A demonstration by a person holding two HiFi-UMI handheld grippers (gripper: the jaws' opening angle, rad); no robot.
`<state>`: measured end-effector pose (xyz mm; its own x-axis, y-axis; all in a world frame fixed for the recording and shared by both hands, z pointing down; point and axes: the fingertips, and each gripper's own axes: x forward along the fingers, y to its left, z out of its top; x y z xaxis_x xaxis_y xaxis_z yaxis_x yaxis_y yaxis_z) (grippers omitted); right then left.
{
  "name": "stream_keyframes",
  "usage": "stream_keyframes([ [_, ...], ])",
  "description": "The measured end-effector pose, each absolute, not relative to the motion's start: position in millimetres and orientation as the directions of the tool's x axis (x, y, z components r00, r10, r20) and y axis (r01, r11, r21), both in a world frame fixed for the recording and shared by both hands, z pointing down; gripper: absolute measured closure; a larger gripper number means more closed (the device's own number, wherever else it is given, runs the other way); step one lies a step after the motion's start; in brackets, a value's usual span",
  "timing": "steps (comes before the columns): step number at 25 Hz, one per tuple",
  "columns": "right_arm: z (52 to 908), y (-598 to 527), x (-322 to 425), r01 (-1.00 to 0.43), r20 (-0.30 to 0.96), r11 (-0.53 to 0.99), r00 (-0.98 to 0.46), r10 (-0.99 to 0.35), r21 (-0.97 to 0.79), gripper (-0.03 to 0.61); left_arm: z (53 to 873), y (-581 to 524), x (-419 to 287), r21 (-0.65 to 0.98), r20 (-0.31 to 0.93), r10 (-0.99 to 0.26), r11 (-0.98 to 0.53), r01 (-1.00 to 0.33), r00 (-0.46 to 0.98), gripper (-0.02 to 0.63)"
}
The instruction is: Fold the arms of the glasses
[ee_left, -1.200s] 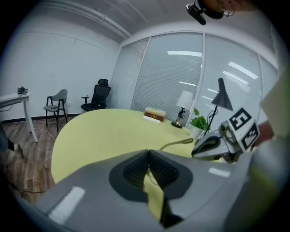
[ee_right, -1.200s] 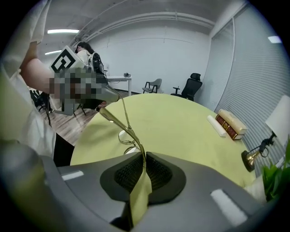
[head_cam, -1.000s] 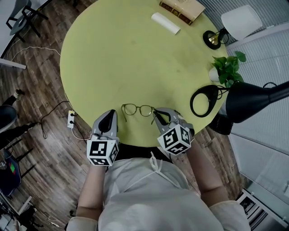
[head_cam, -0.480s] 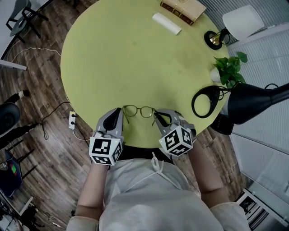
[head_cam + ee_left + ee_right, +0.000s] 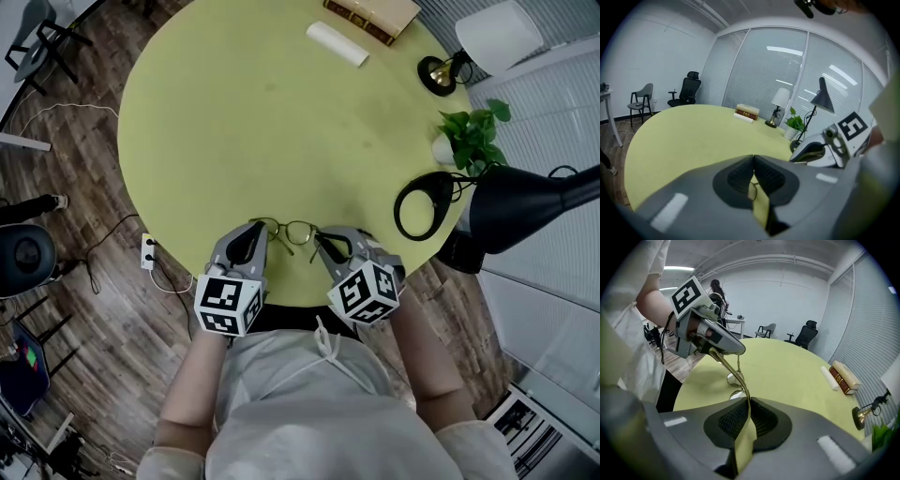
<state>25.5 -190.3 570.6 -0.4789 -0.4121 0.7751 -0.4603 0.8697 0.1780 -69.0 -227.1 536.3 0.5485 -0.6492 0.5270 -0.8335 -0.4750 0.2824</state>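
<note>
Gold wire-rimmed glasses (image 5: 289, 232) lie near the front edge of the round yellow-green table (image 5: 262, 103). My right gripper (image 5: 326, 246) is shut on their right end. In the right gripper view a gold arm (image 5: 736, 376) runs from between the pads (image 5: 733, 420) up to the left gripper (image 5: 712, 336), with the lenses (image 5: 733, 378) beyond. My left gripper (image 5: 251, 236) is shut, its tips against the left end of the glasses. In the left gripper view a sliver of gold wire (image 5: 751, 190) shows low in the gap between the pads (image 5: 740, 176).
At the far side lie a white roll (image 5: 335, 43) and a book (image 5: 370, 14). On the right edge stand a small brass lamp (image 5: 439, 73), a potted plant (image 5: 469, 136) and a black desk lamp (image 5: 525, 206) with a ring base (image 5: 424, 206). A power strip (image 5: 148, 251) lies on the floor.
My left gripper has moved right and forward, from beside the glasses to their left end. The right gripper and the glasses have stayed where they were.
</note>
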Motion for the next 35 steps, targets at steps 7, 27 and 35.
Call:
stream_keyframes([
  [7, 570, -192, 29, -0.456, 0.774, 0.871, -0.481, -0.412, 0.180, 0.560, 558, -226, -52, 0.275, 0.569, -0.610, -0.491, -0.827, 0.551, 0.607],
  [27, 569, -177, 39, -0.463, 0.770, 0.869, -0.488, -0.412, 0.171, 0.560, 603, -208, -29, 0.275, 0.652, -0.518, -0.520, -0.809, 0.554, 0.607],
  [35, 571, -169, 44, -0.486, 0.778, 0.853, -0.457, -0.432, 0.189, 0.560, 589, -200, -36, 0.249, 0.627, -0.557, -0.520, -0.817, 0.546, 0.607],
])
